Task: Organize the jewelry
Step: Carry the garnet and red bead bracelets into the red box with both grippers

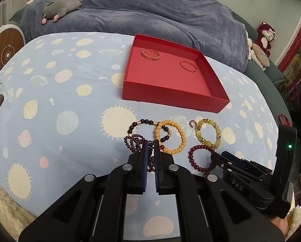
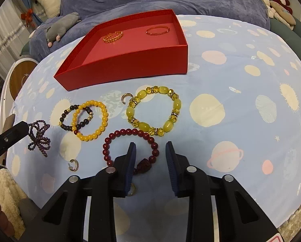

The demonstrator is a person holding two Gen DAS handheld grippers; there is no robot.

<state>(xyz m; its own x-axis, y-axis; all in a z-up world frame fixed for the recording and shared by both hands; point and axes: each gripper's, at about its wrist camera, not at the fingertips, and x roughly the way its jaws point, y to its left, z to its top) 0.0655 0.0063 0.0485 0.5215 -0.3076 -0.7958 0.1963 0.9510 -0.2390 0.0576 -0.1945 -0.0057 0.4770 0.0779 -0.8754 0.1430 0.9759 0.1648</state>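
Note:
My left gripper (image 1: 150, 144) is shut on a tangled purple bead strand (image 1: 134, 141), pressed low over the cloth. My right gripper (image 2: 150, 147) stands open, its fingers either side of the right part of a dark red bead bracelet (image 2: 110, 139) without pressing on it. Beside these lie an orange bracelet (image 2: 105, 115) overlapping a black one (image 2: 64, 115), and a yellow-green bracelet (image 2: 129, 112). Behind them a red box (image 2: 130, 68) holds two gold bangles (image 2: 113, 36) (image 2: 158, 30).
A small hoop earring (image 2: 74, 164) lies near the front left and a silver crescent piece (image 2: 127, 97) by the yellow-green bracelet. A ring (image 2: 132, 189) peeks from under my right gripper's left finger. A blue blanket and plush toys lie behind the box.

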